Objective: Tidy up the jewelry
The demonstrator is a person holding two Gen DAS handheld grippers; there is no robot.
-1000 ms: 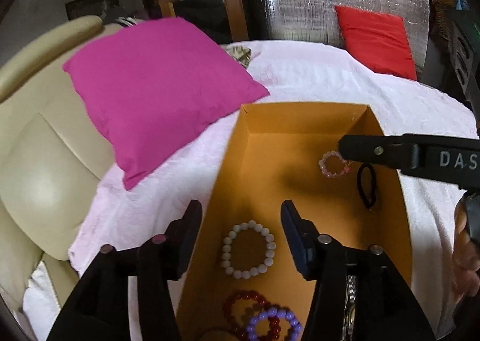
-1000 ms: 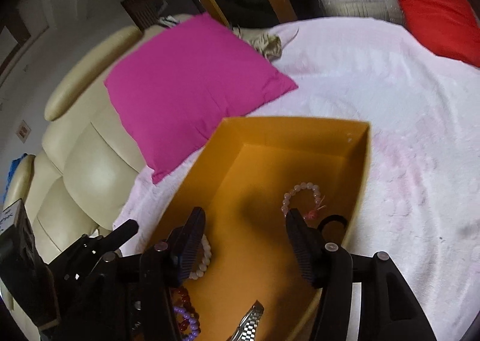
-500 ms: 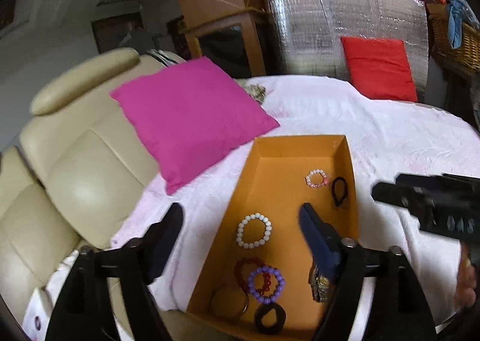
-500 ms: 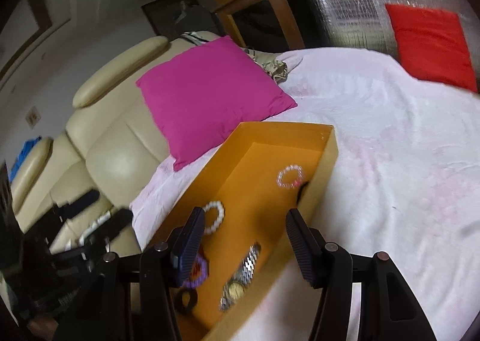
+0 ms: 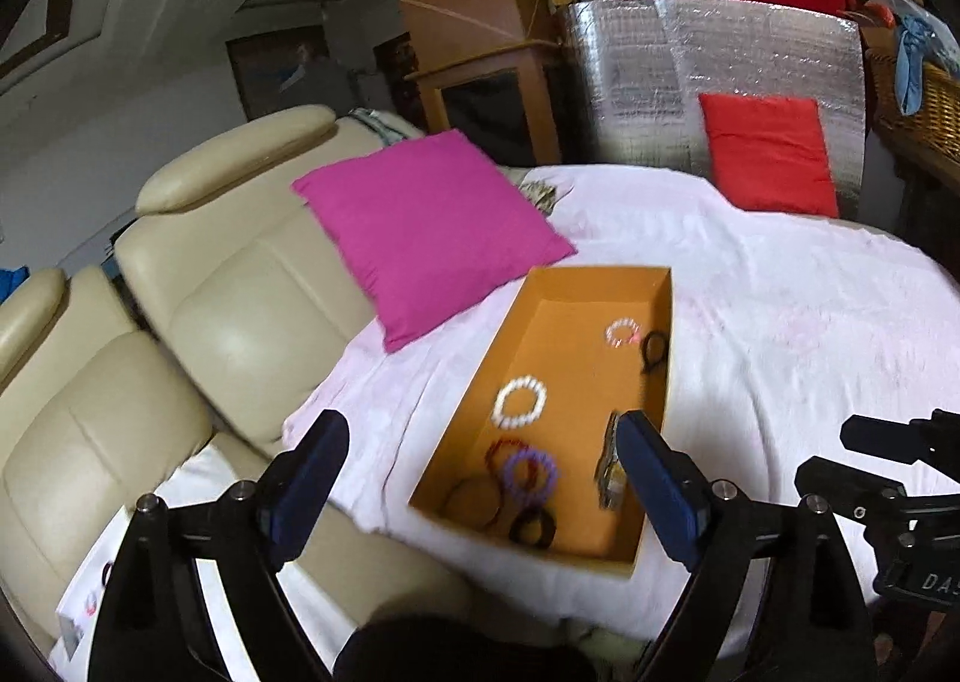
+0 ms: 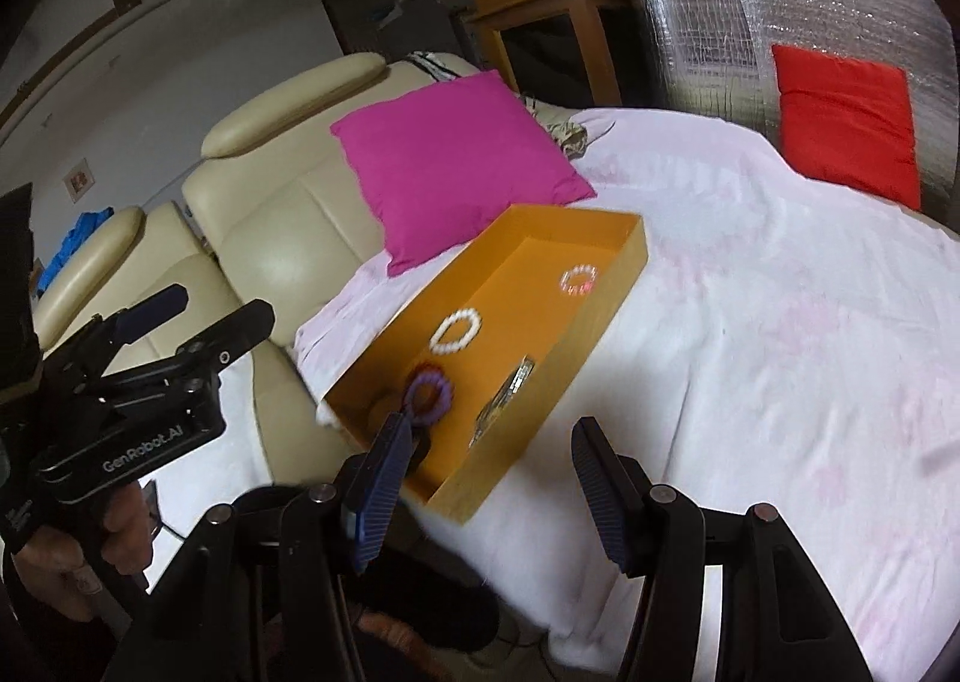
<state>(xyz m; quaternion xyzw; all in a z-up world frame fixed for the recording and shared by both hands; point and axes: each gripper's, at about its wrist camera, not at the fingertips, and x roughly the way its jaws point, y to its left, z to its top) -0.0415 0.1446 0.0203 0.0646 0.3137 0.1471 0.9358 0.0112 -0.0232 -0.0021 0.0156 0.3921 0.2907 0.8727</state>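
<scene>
An orange box [image 5: 654, 382] [image 6: 606, 316] lies on the white cloth. It holds a white bead bracelet [image 5: 519, 402] [image 6: 457, 330], a pink bead bracelet [image 5: 623, 332] [image 6: 578, 280], a purple bracelet [image 5: 530, 472] [image 6: 428, 393], a red one [image 5: 501, 449], a metal watch [image 5: 609, 475] [image 6: 507, 397], a black hair tie [image 5: 654, 351] and dark rings [image 5: 531, 526]. My left gripper [image 5: 480, 487] is open and empty, held back above the box's near end. My right gripper [image 6: 489, 493] is open and empty, near the box's near corner.
A magenta cushion [image 5: 429, 226] [image 6: 456, 166] leans beside the box on a cream leather sofa [image 5: 180, 322] [image 6: 264, 226]. A red cushion [image 5: 768, 151] [image 6: 846, 124] rests against a silver foil panel [image 5: 708, 64] behind the cloth. Wooden furniture [image 5: 480, 52] stands further back.
Both grippers have pulled back and up from the box, so the whole box and all the jewelry now show. Both stay open and empty.
</scene>
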